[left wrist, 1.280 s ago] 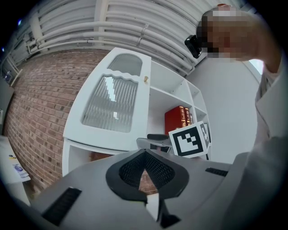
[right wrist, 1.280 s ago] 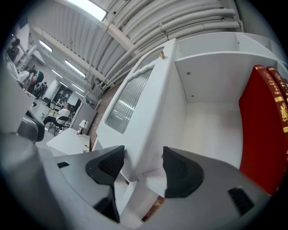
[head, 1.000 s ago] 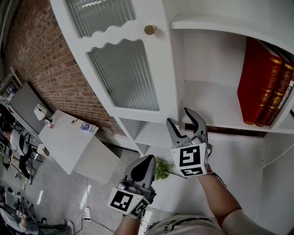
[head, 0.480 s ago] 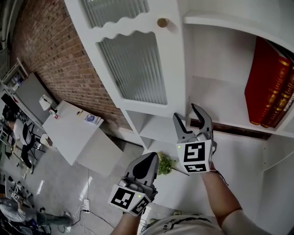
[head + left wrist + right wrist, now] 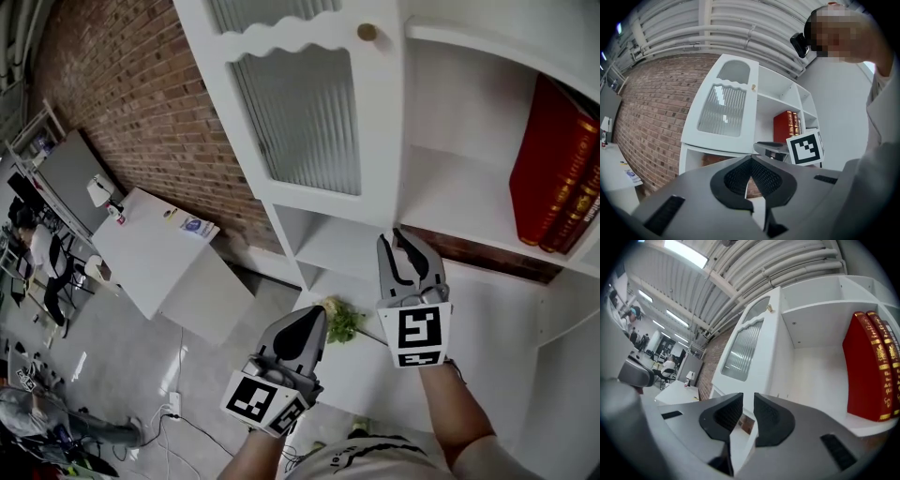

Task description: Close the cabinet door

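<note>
Door (image 5: 300, 122) is what matters here: the white, ribbed-glass panel leaves the shelf bay uncovered, so the closing is not yet done, though I cannot tell which edge it hinges on. Nearest the camera and lowest under the door, the left gripper (image 5: 307, 330) is clenched tight on nothing, its tips meeting; held down there it seems parked out of the way rather than readied for work. A little farther in, just below the door's lower corner on the bay side, the right gripper (image 5: 401, 242) is drawing its jaws together with only air between them. That suits a push better than a pinch, I judge, since narrowed tips make a firm blunt point to lean on a flat panel. A green sprig (image 5: 342, 323) lies between the two grippers, below the door and apart from both, so it plays no part. The knob (image 5: 367, 32) sits high on the door's bay-side edge, well above the right gripper, which may be why a shove lower down is the likelier plan. Beyond that edge the shelf (image 5: 450, 197) is bare next to the door, and the red books (image 5: 553, 178) stand upright at its far end, set back enough not to foul a closing panel. Farthest off, a brick wall (image 5: 141, 112) runs behind the door's other side.
</note>
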A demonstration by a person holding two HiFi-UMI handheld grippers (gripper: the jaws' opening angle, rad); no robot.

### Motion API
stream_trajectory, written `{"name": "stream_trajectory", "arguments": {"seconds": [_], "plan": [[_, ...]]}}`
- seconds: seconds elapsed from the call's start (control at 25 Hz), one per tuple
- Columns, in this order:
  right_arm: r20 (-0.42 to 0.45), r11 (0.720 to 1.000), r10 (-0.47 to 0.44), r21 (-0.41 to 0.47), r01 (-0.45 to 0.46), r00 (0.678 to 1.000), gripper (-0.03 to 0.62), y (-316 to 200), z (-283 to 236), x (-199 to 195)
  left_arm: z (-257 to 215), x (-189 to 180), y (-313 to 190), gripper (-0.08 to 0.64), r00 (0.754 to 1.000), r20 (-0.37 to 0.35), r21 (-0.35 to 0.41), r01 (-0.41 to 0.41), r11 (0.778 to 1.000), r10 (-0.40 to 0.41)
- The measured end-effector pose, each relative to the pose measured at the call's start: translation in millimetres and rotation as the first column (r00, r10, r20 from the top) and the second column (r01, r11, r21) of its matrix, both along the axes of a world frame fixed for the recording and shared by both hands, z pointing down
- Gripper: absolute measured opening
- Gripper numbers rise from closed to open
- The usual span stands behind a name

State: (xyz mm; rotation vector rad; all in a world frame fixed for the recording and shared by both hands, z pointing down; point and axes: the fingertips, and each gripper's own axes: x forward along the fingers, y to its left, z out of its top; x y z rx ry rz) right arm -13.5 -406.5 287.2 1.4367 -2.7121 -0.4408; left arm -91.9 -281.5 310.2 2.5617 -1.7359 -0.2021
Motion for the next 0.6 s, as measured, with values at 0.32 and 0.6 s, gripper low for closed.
{"name": "stream_trajectory", "arguments": {"seconds": [0.32, 0.6], "plan": [[0.075, 0.982, -0.128, -0.126, 0.137, 0.989, 0.048, 65.8, 30.5, -23.0, 4.7, -13.1, 36.8, 0.011, 0.999, -0.025, 0.001, -0.030, 1.000, 0.030], [0.114, 0.955, -0.208, -0.190, 0.227, 0.972, 0.040, 137.4, 50.6, -58.0, 8.5, -33.4, 79.9, 0.011, 0.998, -0.041, -0.007, -0.044, 0.999, 0.043]]}}
